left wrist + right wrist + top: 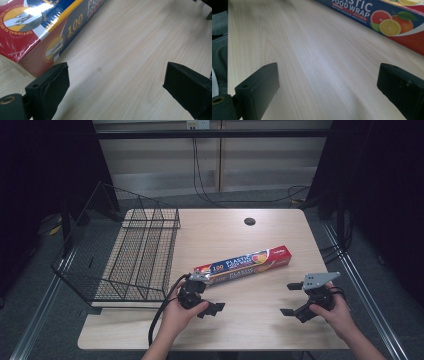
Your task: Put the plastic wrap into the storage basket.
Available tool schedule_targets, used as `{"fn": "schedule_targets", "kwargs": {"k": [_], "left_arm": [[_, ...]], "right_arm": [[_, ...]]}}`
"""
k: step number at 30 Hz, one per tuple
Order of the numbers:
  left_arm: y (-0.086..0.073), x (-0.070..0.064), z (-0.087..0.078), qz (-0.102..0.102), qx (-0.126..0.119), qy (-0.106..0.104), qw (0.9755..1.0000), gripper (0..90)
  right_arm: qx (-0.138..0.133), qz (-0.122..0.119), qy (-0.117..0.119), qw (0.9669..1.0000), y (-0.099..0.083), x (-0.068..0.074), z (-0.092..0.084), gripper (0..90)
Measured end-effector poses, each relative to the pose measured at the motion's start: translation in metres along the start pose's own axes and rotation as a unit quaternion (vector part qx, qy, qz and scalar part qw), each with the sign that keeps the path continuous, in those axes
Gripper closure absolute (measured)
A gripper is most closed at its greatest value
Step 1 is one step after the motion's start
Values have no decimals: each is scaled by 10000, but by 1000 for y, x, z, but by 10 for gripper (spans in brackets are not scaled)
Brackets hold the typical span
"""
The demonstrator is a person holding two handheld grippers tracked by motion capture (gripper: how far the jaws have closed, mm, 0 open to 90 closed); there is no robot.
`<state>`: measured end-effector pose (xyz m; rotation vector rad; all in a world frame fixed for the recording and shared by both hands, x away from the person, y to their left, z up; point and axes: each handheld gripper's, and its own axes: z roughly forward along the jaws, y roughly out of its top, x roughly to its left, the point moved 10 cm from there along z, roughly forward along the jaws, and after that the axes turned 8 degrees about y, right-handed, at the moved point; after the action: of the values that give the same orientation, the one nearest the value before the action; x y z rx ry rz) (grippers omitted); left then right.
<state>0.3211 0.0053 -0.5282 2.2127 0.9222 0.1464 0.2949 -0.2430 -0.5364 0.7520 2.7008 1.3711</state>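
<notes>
The wrap box [243, 263] lay mid-frame on the table [260, 320], long axis rising rightward. The left gripper [209, 296], jaws wide and empty, sat beside its lower-left end; the right gripper [291, 298], likewise released, lay farther off.

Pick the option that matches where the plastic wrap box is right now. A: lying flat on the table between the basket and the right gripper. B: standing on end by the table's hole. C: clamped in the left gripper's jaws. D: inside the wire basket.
A: the plastic wrap box lies flat on the table, right of the wire basket, with both grippers open and apart from it.
</notes>
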Motion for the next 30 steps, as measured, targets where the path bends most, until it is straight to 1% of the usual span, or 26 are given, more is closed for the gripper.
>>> {"fn": "schedule_targets", "kwargs": {"k": [1, 2, 5, 6, 8, 9, 10, 12, 14, 15, 17, 18, 19, 20, 21, 23, 24, 25, 27, 29, 30], "left_arm": [[1, 0, -1, -2, -1, -3, 10000, 57], [1, 1, -1, 38, -10, -13, 10000, 55], [1, 1, -2, 115, 36, -20, 9999, 48], [2, 0, -1, 89, 12, -45, 9999, 45], [3, -2, -1, 109, 11, -110, 9999, 39], [3, -4, -2, 138, 38, -156, 9998, 36], [4, -4, -1, 160, 53, -151, 9997, 32], [5, -6, -2, 261, 76, -145, 9995, 32], [7, -8, -3, 248, 96, -228, 9994, 31], [9, -8, -4, 254, 109, -226, 9994, 29], [14, -8, -5, 310, 98, -243, 9992, 28], [19, -7, -5, 318, 58, -213, 9993, 27], [22, -7, -6, 333, 55, -229, 9992, 26], [24, -7, -6, 332, 77, -228, 9992, 26], [27, -8, -6, 354, 78, -281, 9989, 25], [33, -7, -4, 417, 125, -275, 9987, 19], [36, -6, -4, 455, 138, -228, 9986, 19], [41, -5, -3, 507, 81, -164, 9985, 19], [46, -5, -1, 491, 97, -187, 9986, 19], [53, -3, 1, 571, 127, -157, 9982, 19], [57, -4, 3, 570, 111, -227, 9981, 23]], "right_arm": [[10, -10, -36, 10000, 0, -1, 0, 38], [-3, -27, -52, 10000, 1, -1, -1, 37], [-35, -46, -36, 10000, 3, 0, -3, 37], [-45, -44, -60, 10000, 3, -1, -3, 36], [-16, -69, -59, 10000, 1, 0, -4, 37], [-28, -65, -69, 10000, 1, 0, -4, 36], [-31, -50, -4, 10000, 0, 1, -5, 36], [-80, -37, -28, 10000, 1, 1, -6, 34], [-48, -50, -30, 10000, 0, 0, -6, 34], [-49, -53, -56, 10000, 0, 0, -6, 34], [-58, -51, 16, 10000, 0, 2, -6, 34], [-63, -103, 40, 9999, 0, 2, -6, 34], [-66, -106, 6, 9999, 0, 3, -6, 34], [-56, -101, 26, 9999, 0, 3, -6, 34], [-67, -120, 29, 9999, 1, 3, -6, 34], [-55, -117, 67, 9999, 1, 4, -6, 34], [-55, -129, 82, 9999, 1, 4, -5, 34], [-66, -124, 51, 9999, 1, 3, -5, 34], [-89, -118, 77, 9999, 2, 2, -5, 34], [-111, -115, 120, 9998, 2, 3, -5, 34], [-113, -122, 126, 9998, 2, 3, -5, 34]]}}
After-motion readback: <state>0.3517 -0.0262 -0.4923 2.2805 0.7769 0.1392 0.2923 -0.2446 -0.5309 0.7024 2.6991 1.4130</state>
